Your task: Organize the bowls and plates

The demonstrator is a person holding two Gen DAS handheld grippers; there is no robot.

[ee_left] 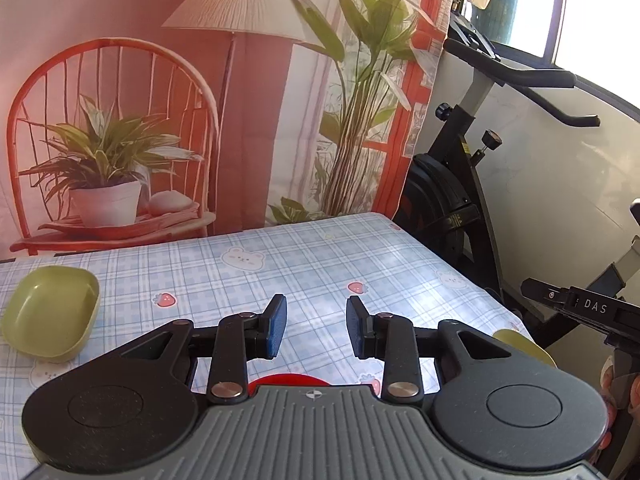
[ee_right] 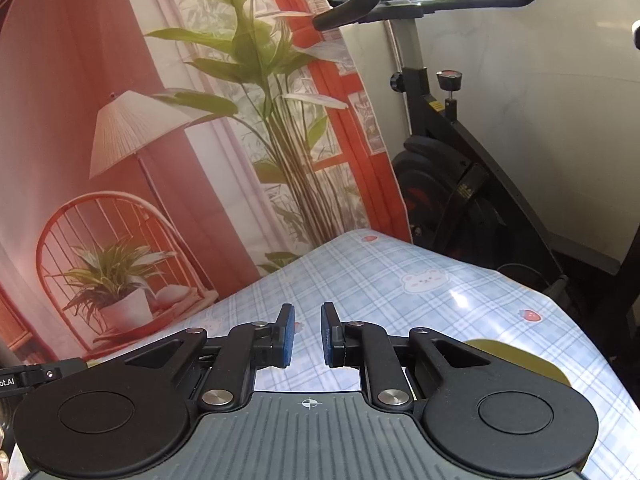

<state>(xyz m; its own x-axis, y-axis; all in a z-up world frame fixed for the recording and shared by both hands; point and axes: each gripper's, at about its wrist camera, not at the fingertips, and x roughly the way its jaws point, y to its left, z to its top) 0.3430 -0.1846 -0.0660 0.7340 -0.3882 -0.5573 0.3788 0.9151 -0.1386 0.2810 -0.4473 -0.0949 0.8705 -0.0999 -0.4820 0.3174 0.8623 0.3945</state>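
A green squarish bowl sits on the table at the left in the left wrist view. My left gripper is open and empty above the tablecloth, to the right of that bowl. A red dish peeks out just below its fingers, mostly hidden by the gripper body. A green dish edge shows at the table's right side; it also shows in the right wrist view, partly hidden. My right gripper is open with a narrower gap and empty, left of that green dish.
The table has a blue plaid cloth with bears and strawberries. A printed backdrop hangs behind it. An exercise bike stands past the table's right edge. The right gripper's body shows at the right of the left view.
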